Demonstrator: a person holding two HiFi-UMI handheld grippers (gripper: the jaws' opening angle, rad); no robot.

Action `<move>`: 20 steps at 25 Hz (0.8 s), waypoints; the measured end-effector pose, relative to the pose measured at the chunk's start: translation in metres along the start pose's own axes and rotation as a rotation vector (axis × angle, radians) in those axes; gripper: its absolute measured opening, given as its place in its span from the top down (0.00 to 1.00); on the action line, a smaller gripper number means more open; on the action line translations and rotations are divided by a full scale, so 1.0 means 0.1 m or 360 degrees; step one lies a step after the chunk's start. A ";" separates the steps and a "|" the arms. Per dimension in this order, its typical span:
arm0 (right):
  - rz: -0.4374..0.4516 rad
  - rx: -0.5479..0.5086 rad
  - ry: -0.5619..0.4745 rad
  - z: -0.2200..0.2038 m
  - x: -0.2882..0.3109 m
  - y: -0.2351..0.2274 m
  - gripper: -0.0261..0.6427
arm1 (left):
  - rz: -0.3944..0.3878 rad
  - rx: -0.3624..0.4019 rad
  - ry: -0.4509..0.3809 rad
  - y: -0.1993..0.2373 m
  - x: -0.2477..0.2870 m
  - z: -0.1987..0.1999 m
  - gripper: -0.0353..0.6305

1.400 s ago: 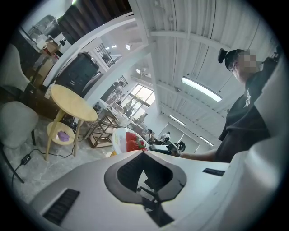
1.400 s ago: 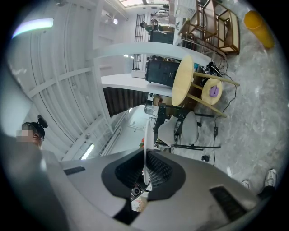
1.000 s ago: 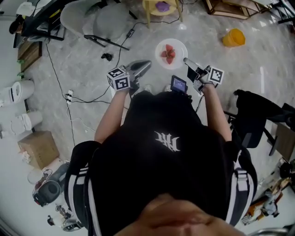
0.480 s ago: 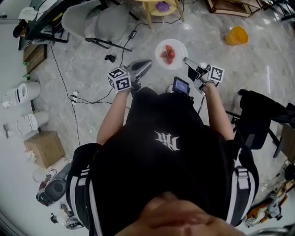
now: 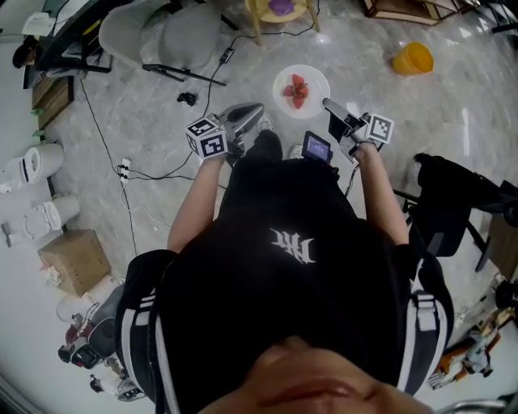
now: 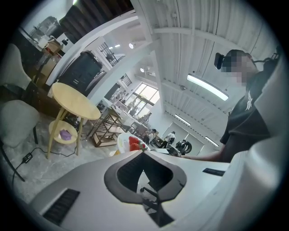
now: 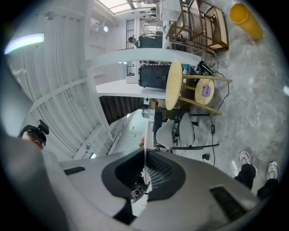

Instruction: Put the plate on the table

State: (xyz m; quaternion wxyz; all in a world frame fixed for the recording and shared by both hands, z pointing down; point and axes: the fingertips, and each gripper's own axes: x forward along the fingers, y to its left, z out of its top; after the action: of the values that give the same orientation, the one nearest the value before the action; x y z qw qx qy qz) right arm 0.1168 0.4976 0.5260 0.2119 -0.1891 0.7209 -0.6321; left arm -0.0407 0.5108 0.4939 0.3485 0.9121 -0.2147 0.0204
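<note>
A white plate point(image 5: 311, 79) carrying red strawberries point(image 5: 296, 90) hangs over the marble floor in front of me. My right gripper point(image 5: 326, 104) is shut on the plate's right rim. In the right gripper view the plate point(image 7: 146, 135) shows edge-on as a thin white line pinched in the right gripper point(image 7: 145, 155). My left gripper point(image 5: 257, 109) is shut and holds nothing, left of the plate and apart from it. From the left gripper point(image 6: 143, 152) the plate point(image 6: 123, 141) shows just past the tips. The round yellow table point(image 5: 257, 8) stands ahead; it is also in the left gripper view point(image 6: 74, 101) and the right gripper view point(image 7: 174, 85).
A purple thing point(image 6: 66, 134) lies on the table's lower shelf. An orange bucket point(image 5: 412, 59) sits on the floor at the right. Grey chairs point(image 5: 162, 36) stand left of the table, a wooden rack point(image 5: 405, 12) at its right. Cables point(image 5: 146, 174) run across the floor. A black chair point(image 5: 453, 202) is at my right.
The person's dark leg has stepped forward between the two grippers. The plate stays pinched in the right gripper, and both grippers keep nearly the same pose.
</note>
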 end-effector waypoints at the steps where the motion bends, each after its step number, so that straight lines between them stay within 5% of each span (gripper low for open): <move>1: -0.0007 -0.0001 -0.0006 0.02 0.03 0.00 0.94 | -0.0008 -0.0005 -0.0002 0.04 0.00 0.03 0.95; 11: -0.0079 0.0014 -0.0034 0.64 1.02 -0.09 0.94 | -0.0057 -0.0069 -0.0016 0.99 -0.06 0.72 0.95; 20: -0.0095 -0.0032 -0.0101 0.84 1.38 -0.08 0.94 | -0.0119 -0.0025 -0.0030 1.34 -0.12 1.00 0.95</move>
State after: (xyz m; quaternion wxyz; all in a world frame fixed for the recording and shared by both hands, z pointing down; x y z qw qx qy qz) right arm 0.0467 0.3524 0.5156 0.2139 -0.2326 0.7141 -0.6247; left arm -0.1170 0.3616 0.5000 0.3543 0.9169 -0.1838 -0.0029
